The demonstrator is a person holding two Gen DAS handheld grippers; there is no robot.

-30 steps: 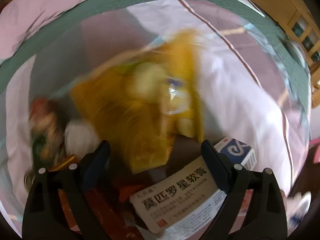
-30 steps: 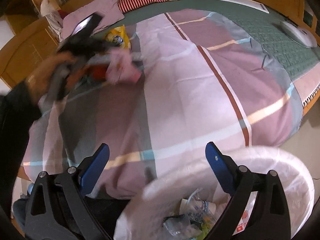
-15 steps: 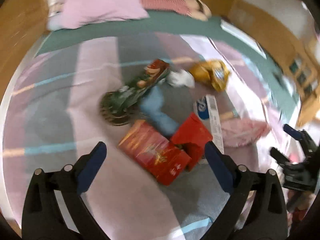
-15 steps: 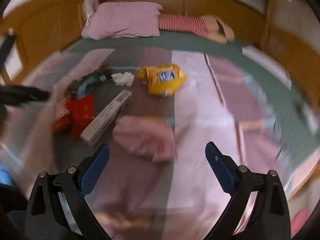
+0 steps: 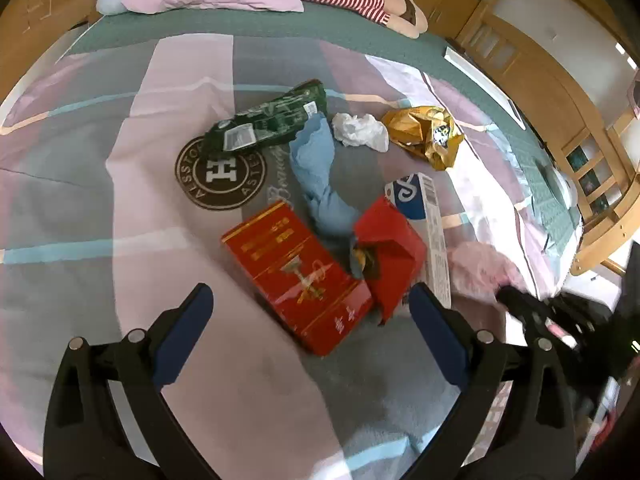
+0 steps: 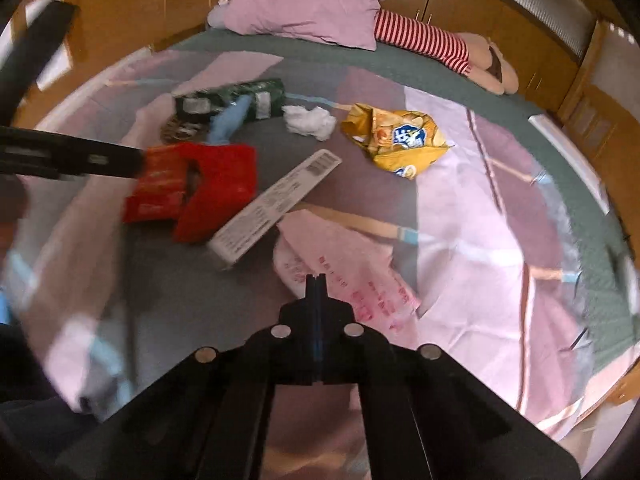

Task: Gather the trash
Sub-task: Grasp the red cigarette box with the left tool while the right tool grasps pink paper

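Note:
Trash lies on the bed: a red box (image 5: 298,276), a red bag (image 5: 394,248), a blue cloth (image 5: 320,176), a green packet (image 5: 268,122), a white tissue wad (image 5: 360,130), a yellow chip bag (image 6: 400,140), a long white box (image 6: 276,204) and a pink plastic bag (image 6: 344,272). My left gripper (image 5: 310,332) is open above the red box, empty. My right gripper (image 6: 316,280) is shut on the pink plastic bag's near edge; it also shows at the right of the left wrist view (image 5: 520,300).
The bed has a striped pink and grey sheet (image 5: 120,200) over a green cover (image 5: 200,36). A pink pillow (image 6: 308,8) and a striped plush toy (image 6: 436,44) lie at the head. Wooden cabinets (image 5: 540,80) line the right side.
My left gripper swung from the trash bag back over the bed trash. My right gripper moved from the bin to the pink bag and closed on it.

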